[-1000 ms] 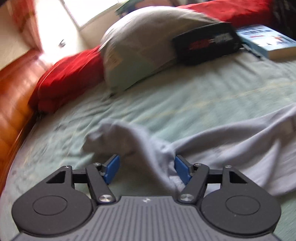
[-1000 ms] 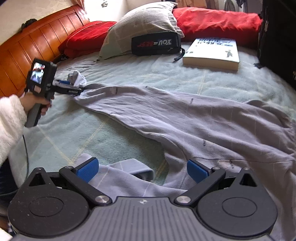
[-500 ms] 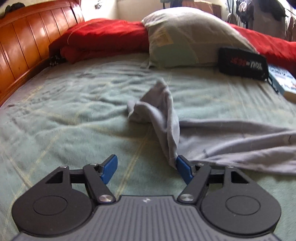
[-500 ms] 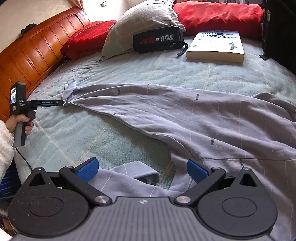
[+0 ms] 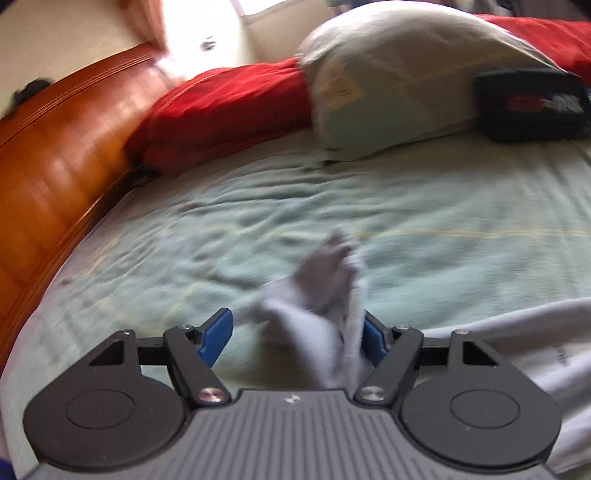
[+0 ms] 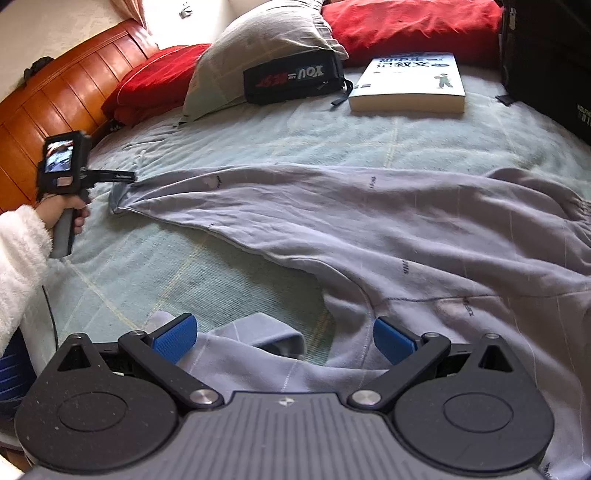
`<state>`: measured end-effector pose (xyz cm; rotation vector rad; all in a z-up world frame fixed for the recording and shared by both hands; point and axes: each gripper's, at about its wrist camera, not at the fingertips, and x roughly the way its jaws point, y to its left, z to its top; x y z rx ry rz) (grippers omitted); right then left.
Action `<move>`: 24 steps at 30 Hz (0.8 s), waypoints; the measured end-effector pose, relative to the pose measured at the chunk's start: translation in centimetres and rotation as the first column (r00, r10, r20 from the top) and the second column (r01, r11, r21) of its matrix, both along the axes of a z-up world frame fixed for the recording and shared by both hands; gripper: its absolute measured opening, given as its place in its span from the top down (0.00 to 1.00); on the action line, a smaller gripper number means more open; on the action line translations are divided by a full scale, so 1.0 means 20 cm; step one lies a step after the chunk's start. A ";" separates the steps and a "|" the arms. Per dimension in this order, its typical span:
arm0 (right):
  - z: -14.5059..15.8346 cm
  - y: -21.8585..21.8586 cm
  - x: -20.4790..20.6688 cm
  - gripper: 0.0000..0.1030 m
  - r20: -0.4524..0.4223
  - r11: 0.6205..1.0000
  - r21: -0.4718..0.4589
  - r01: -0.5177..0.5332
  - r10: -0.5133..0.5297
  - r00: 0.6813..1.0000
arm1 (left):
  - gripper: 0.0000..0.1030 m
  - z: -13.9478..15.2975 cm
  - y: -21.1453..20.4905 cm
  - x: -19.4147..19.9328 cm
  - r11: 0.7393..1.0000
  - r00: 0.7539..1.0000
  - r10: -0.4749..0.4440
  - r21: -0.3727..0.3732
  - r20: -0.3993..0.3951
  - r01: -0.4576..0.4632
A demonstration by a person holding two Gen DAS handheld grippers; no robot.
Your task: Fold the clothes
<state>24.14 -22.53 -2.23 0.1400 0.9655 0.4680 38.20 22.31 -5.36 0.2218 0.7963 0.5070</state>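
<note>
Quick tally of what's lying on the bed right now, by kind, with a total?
Grey trousers: 1
Red pillows: 2
Grey pillow: 1
Black pouch: 1
Book: 1
Black bag, at the right edge: 1
Total: 7

Trousers spread across bed; pillow, pouch, book behind them; headboard left; left gripper at leg's end.

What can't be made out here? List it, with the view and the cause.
- Left wrist view: motion blur hides whether the left gripper grips the trouser-leg end.
- Right wrist view: the right gripper body covers the grey trousers' near leg.
- Right wrist view: the black bag is cut off by the edge.
</note>
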 end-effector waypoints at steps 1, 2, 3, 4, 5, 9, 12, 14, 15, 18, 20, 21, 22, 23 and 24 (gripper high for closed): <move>0.00 0.00 0.00 0.00 0.000 1.000 0.000 0.000 0.000 1.000 | 0.28 0.01 0.04 -0.04 1.000 1.000 0.014 -0.004 0.011 -0.014; 0.00 0.00 0.01 0.00 0.001 1.000 0.000 -0.001 0.001 1.000 | 0.28 0.03 0.08 -0.09 1.000 0.999 0.027 -0.006 0.021 -0.027; 0.00 -0.01 0.01 0.00 0.002 1.000 0.000 -0.003 0.003 1.000 | 0.28 0.04 0.12 -0.14 0.999 0.999 0.044 -0.014 0.023 -0.044; 0.00 0.00 0.02 0.00 0.004 1.000 0.001 -0.006 0.006 1.000 | 0.29 0.05 0.17 -0.20 0.998 0.998 0.062 -0.024 0.022 -0.061; 0.00 0.00 0.02 0.00 0.006 1.000 0.002 -0.009 0.009 1.000 | 0.29 0.05 0.22 -0.25 0.996 0.997 0.078 -0.036 0.014 -0.077; 0.00 0.01 0.04 0.00 0.014 1.000 0.005 -0.021 0.021 1.000 | 0.32 0.03 0.38 -0.40 0.987 0.990 0.144 -0.070 -0.016 -0.144; 0.01 0.03 0.04 0.00 0.019 1.000 0.002 -0.031 0.031 0.999 | 0.34 0.05 0.45 -0.45 0.970 0.987 0.158 -0.190 0.033 -0.148; 0.01 0.05 0.05 0.00 0.019 1.000 0.000 -0.031 0.031 0.999 | 0.34 0.10 0.44 -0.44 0.955 0.987 0.130 -0.278 0.093 -0.099; 0.01 0.05 0.05 0.00 0.018 1.000 -0.001 -0.031 0.031 0.999 | 0.34 0.12 0.42 -0.42 0.951 0.987 0.105 -0.301 0.120 -0.064; 0.02 0.06 0.04 0.00 0.017 1.000 -0.007 -0.028 0.029 0.999 | 0.34 0.14 0.32 -0.30 0.953 0.987 0.025 -0.302 0.156 0.024; 0.02 0.06 0.04 0.00 0.015 1.000 -0.010 -0.021 0.021 1.000 | 0.40 0.10 0.27 -0.18 0.962 0.994 0.011 -0.272 0.107 0.019; 0.02 0.06 0.03 0.00 0.014 1.000 -0.011 -0.017 0.017 1.000 | 0.50 0.07 0.26 -0.14 0.962 0.996 0.018 -0.272 0.085 0.006; 0.02 0.06 0.03 0.00 0.014 1.000 -0.011 -0.014 0.014 1.000 | 0.66 0.04 0.26 -0.09 0.960 0.997 0.030 -0.279 0.065 -0.011; 0.02 0.06 0.02 0.00 0.015 1.000 -0.012 -0.011 0.011 1.000 | 0.76 0.01 0.27 -0.07 0.954 0.998 0.036 -0.299 0.057 -0.018; 0.02 0.05 0.02 0.00 0.016 1.000 -0.015 -0.009 0.009 1.000 | 0.92 0.01 0.27 -0.06 0.947 0.997 0.033 -0.320 0.065 -0.010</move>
